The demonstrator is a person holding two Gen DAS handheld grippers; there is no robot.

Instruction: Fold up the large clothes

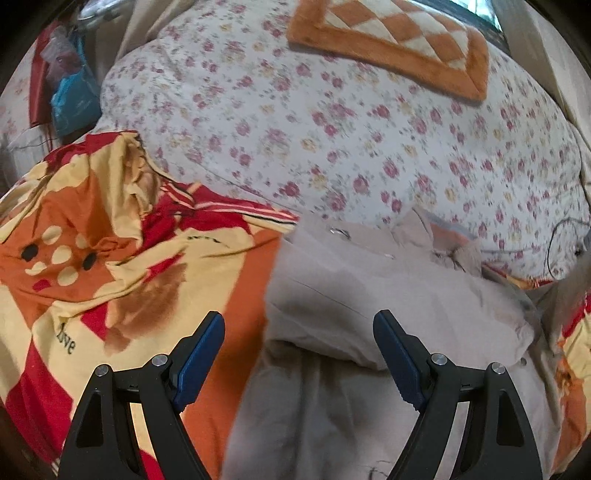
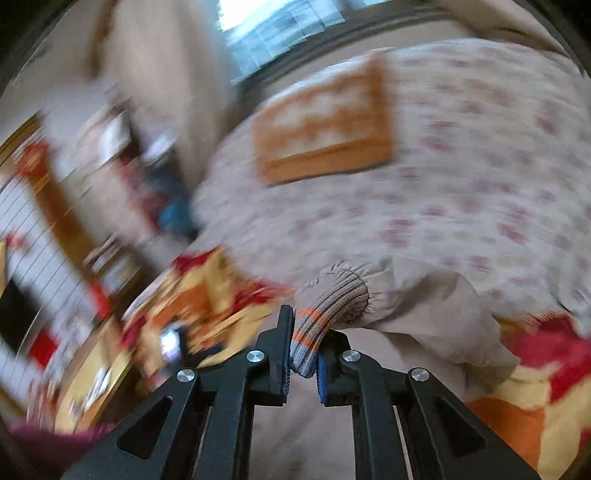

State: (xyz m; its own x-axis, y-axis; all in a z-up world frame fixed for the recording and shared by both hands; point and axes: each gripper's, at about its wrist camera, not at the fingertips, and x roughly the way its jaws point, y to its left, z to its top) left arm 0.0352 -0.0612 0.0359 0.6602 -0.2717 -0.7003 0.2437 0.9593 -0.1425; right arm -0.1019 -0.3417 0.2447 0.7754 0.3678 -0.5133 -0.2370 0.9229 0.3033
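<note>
A beige jacket [image 1: 369, 295] lies crumpled on the orange, red and yellow bedsheet [image 1: 110, 258]. My left gripper [image 1: 299, 332] is open and empty, its jaws spread wide just above the jacket's folded body. My right gripper [image 2: 303, 350] is shut on the jacket's ribbed striped cuff [image 2: 325, 306] and holds the sleeve [image 2: 424, 306] lifted off the bed. The right wrist view is blurred by motion.
A floral quilt [image 1: 332, 129] is heaped behind the jacket, with an orange and cream checked cushion [image 1: 391, 40] on top. A thin cable [image 1: 557, 240] lies at the right. Red and blue bags [image 1: 62, 81] hang at the far left. A window [image 2: 273, 29] is behind the bed.
</note>
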